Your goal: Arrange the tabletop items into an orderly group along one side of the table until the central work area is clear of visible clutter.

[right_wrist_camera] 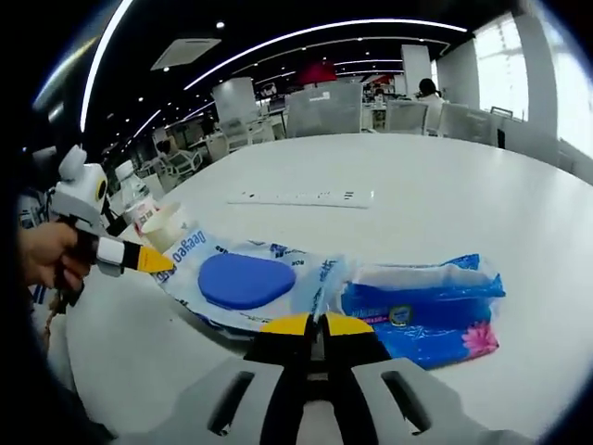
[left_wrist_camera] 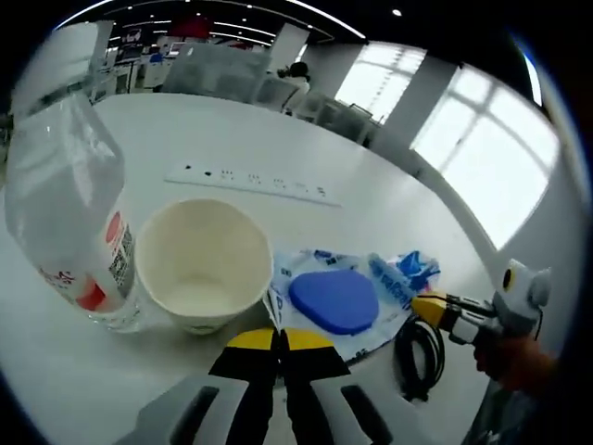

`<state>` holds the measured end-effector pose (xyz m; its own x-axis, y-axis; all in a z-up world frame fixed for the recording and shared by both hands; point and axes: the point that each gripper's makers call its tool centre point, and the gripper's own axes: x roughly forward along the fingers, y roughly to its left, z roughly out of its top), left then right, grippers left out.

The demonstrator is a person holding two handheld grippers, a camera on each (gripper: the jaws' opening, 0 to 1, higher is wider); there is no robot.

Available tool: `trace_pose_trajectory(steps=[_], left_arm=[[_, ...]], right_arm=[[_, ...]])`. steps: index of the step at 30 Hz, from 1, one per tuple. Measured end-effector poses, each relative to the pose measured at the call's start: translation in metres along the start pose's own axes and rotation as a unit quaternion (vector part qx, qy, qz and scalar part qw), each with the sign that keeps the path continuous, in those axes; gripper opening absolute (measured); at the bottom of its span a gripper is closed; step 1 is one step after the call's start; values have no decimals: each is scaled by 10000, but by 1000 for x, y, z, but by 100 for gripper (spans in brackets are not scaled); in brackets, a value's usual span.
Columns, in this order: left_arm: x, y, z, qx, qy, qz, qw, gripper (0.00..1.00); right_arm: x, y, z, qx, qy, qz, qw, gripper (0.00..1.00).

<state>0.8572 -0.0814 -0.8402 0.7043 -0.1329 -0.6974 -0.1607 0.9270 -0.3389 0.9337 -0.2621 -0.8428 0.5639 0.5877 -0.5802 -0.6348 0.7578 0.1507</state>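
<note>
Two yellow-tipped jaws of the left gripper (left_wrist_camera: 279,339) stand pressed together in the left gripper view, pinching the near edge of the wipes pack (left_wrist_camera: 338,298) with its blue lid. A paper cup (left_wrist_camera: 204,264) sits upright just left of the pack, and a tilted plastic bottle (left_wrist_camera: 65,199) is beside the cup. A black cable (left_wrist_camera: 419,354) lies right of the pack, and a power strip (left_wrist_camera: 250,179) lies farther off on the white table (left_wrist_camera: 389,209).

In the right gripper view the right gripper (right_wrist_camera: 316,325) is closed, jaws touching, at the near edge where the wipes pack (right_wrist_camera: 246,281) meets a blue tissue pack (right_wrist_camera: 422,306). At left a hand (right_wrist_camera: 42,255) holds the left gripper (right_wrist_camera: 139,258), its tip on the pack; the cup (right_wrist_camera: 167,225) stands behind it
</note>
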Motion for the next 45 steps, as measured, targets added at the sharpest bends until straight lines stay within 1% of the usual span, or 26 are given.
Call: trace_pose_trajectory(steps=[2, 5, 7, 10, 13, 16, 17, 19, 21, 25, 28, 31, 32, 33, 34, 37, 39, 40, 41, 42, 45], left_arm=[[1, 2, -2, 62, -11, 31, 10000, 0], [1, 4, -7, 139, -19, 94, 9999, 0], [0, 5, -10, 181, 11, 121, 9998, 1], [-1, 6, -13, 267, 16, 152, 9995, 5], [-5, 6, -13, 233, -7, 132, 9996, 8], [-6, 5, -13, 246, -29, 99, 9996, 11], [-7, 5, -13, 251, -15, 73, 9997, 11], [-8, 2, -13, 294, -23, 39, 9996, 16], [-10, -1, -14, 373, -4, -1, 9993, 18], [-16, -3, -16, 466, -53, -21, 9989, 21], [-20, -2, -20, 534, -76, -30, 9985, 26], [-28, -5, -23, 520, -212, -105, 9984, 30], [-31, -5, -24, 532, -233, -105, 9983, 31], [-35, -5, -26, 563, -272, -91, 9980, 32], [-38, -5, -26, 627, -353, -107, 9974, 32], [-47, -4, -32, 698, -395, -137, 9967, 35], [-54, -3, -35, 861, -410, -160, 9953, 38], [-57, -2, -36, 936, -424, -171, 9946, 40], [-72, -7, -36, 1157, -524, -306, 9914, 44], [-77, -10, -35, 1269, -597, -424, 9892, 47], [-84, -7, -36, 1368, -641, -484, 9873, 53]], right_arm=[[-1, 0, -1, -3, 8, -6, 10000, 1], [-2, 8, -4, -133, 56, 154, 9998, 3], [-2, 9, -5, -271, 108, 146, 9995, 4], [-3, 10, -4, -280, 106, 168, 9994, 4], [-9, 14, -2, -332, 58, 172, 9993, 5], [-9, 13, 1, -295, 8, 214, 9993, 8], [-11, 15, 1, -356, 4, 246, 9991, 10], [-11, 17, 0, -419, 15, 256, 9988, 11], [-12, 18, 1, -447, 19, 272, 9986, 13], [-18, 21, 1, -554, 0, 288, 9981, 14], [-24, 22, 2, -635, -13, 295, 9975, 14], [-33, 25, 5, -720, -74, 338, 9968, 15], [-35, 27, 5, -782, -90, 354, 9963, 16], [-36, 28, 5, -995, -128, 414, 9941, 18], [-38, 31, 5, -1082, -161, 458, 9929, 20], [-46, 33, 4, -1051, -145, 469, 9932, 26], [-52, 33, 4, -1035, -162, 461, 9934, 27], [-53, 32, 4, -1027, -168, 452, 9935, 36], [-62, 30, 4, -1014, -237, 443, 9936, 37], [-66, 29, 5, -986, -289, 443, 9937, 39], [-74, 28, 5, -966, -337, 464, 9937, 46]])
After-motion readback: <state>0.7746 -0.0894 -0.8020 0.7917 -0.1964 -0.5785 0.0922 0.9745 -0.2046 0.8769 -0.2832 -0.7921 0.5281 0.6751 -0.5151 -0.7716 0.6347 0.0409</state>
